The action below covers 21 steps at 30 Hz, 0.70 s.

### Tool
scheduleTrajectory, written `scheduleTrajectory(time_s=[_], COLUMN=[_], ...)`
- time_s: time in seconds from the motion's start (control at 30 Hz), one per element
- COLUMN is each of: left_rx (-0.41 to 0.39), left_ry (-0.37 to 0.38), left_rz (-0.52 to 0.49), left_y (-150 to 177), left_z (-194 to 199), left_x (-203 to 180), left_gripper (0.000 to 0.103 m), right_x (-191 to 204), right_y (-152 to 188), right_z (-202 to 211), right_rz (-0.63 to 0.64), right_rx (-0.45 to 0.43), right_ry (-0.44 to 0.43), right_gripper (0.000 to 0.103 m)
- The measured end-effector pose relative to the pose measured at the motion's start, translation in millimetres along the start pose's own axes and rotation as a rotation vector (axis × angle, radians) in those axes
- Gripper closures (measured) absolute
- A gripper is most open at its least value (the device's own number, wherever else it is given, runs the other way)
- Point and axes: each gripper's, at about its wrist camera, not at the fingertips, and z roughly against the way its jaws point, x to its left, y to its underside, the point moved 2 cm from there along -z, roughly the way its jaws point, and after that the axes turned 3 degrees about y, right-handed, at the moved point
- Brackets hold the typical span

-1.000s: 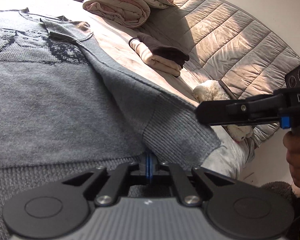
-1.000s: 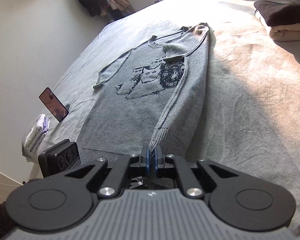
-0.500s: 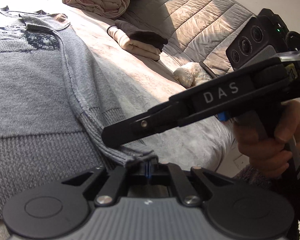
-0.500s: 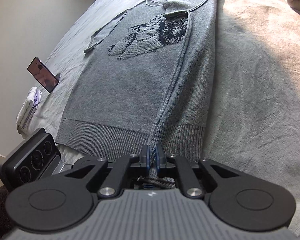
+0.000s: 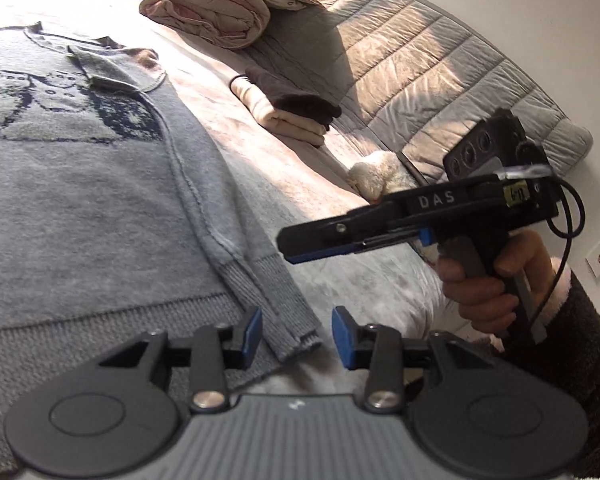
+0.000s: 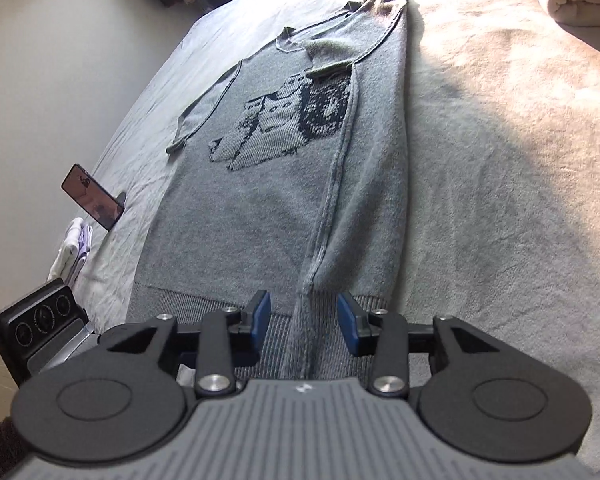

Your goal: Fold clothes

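Observation:
A grey knit sweater (image 6: 268, 216) with a dark cat pattern lies flat on the bed, its right side and sleeve folded inward along the body. The ribbed sleeve cuff (image 5: 296, 328) rests on the hem. My left gripper (image 5: 298, 338) straddles the cuff; its jaws are opening and the blue pads (image 5: 254, 334) stand clear of the knit. My right gripper (image 6: 302, 318) hovers over the same folded strip at the hem, jaws opening, nothing pinched. In the left wrist view the right gripper (image 5: 296, 248) shows side-on, held by a hand (image 5: 480, 292).
A folded cream and dark clothes pile (image 5: 288, 116), a rolled duvet (image 5: 208, 12), a quilted grey blanket (image 5: 440, 92) and a white plush (image 5: 376, 172) lie to the right. A phone (image 6: 92, 196) is propped at the bed's left edge, above white cloths (image 6: 70, 252).
Both grippers were shut on the folded sleeve end and hem; now both stand open and the cuff lies flat on the sweater. The right gripper has drawn back to the right.

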Motion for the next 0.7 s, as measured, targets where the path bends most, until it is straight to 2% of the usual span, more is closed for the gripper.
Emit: scheduleTrajectory(time_s=[0.07,0.13,0.23,0.43,0.6,0.63,0.7], left_rx=[-0.031,-0.050,-0.067,-0.082,-0.141,-0.159,-0.178], left_ry=[-0.051,-0.098,-0.152,-0.248,-0.286,-0.289,-0.306], left_rz=[0.049,0.072,0.073,0.083,0.121,0.132,0.143], left_y=[-12.1,-23.7,-47.8,-75.2,-83.0,-83.3,-82.9], left_z=[0.2,-1.9,-19.0,-63.3,-84.7,-86.1,-87.7], left_x=[9.6,15.2,20.7,40.5,54.1,55.9,58.1], left_gripper=[0.061,0.061,0.061,0.063,0.064,0.067,0.089], right_x=[-8.8,-17.8,-33.2,-52.1,-60.6,-61.2,-60.5], right_y=[-6.0,-8.5,-6.2,-4.1,-3.5,-3.2,-2.8], right_z=[0.1,-1.5,-9.4,-15.7,-17.2,-17.2,-17.4], right_rz=[-0.031,-0.038,-0.057,-0.078,-0.103,-0.105,-0.096], right_rx=[-0.030,-0.065,-0.087,-0.091,-0.096,-0.097,-0.099], right_ry=[-0.007,0.031,0.065,-0.004,-0.065,-0.072,-0.078], right_gripper=[0.061,0.061,0.061,0.061,0.061,0.061,0.061])
